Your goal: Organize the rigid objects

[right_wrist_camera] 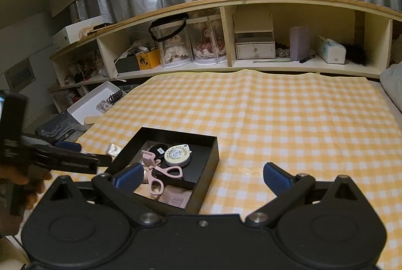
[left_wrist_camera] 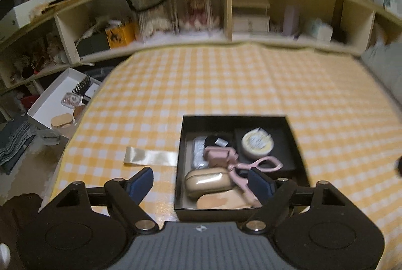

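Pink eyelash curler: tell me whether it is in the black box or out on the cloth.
In. The pink eyelash curler lies inside the black box, resting across other items there, within its walls in both views.

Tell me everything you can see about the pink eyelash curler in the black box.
The pink eyelash curler looks like matte plastic or coated metal, with a curved clamp head at one end and two scissor-style finger loops at the other. It lies flat on its side inside the open black box, its head toward the box's middle. It rests across other contents: its loops overlap a black inner case, and its lower handle lies against a glossy beige case. No gripper touches it.
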A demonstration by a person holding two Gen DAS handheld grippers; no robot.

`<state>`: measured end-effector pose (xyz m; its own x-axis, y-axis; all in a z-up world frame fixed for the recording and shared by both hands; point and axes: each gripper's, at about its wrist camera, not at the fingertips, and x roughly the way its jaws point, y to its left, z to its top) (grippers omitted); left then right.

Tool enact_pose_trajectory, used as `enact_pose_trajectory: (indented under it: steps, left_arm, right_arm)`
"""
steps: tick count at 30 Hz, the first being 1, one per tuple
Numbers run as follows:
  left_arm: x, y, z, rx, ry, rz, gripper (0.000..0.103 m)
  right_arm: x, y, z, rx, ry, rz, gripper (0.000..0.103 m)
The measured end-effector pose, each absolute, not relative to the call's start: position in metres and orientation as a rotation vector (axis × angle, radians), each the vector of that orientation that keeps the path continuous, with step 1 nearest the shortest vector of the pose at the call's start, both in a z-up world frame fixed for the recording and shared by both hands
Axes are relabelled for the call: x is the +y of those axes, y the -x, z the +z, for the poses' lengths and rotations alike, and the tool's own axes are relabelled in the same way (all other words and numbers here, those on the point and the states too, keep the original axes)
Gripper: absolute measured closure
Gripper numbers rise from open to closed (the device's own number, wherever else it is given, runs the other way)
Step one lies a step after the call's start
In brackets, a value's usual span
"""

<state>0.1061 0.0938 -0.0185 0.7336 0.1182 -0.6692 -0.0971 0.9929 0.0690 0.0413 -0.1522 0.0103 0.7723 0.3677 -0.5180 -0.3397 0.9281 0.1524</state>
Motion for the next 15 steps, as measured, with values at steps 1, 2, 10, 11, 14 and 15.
enact_pose_trajectory:
  steps: [1,2,10,11,14,15]
  left_arm:
    - [0.091,-0.101,-0.014,0.722,-0.019,0.118,0.017]
    - [0.090,-0.095,-0.012,0.710,-0.011,0.116,0.017]
    - [0.070,-0.047,0.007,0.629,0.018,0.123,0.010]
    - [0.069,-0.042,0.009,0.619,0.022,0.126,0.009]
    - [0.063,-0.026,0.012,0.594,0.018,0.149,0.005]
    - [0.062,-0.022,0.012,0.588,0.018,0.155,0.003]
  right_arm:
    - [-0.153,-0.039,0.011,0.569,-0.051,0.382,0.000]
    - [-0.155,-0.037,0.011,0.566,-0.051,0.381,0.000]
    - [-0.163,-0.021,0.013,0.557,-0.040,0.362,0.000]
    - [-0.164,-0.019,0.013,0.554,-0.036,0.359,0.000]
    - [-0.165,-0.015,0.014,0.547,-0.029,0.354,0.000]
    - [-0.165,-0.013,0.015,0.544,-0.026,0.353,0.000]
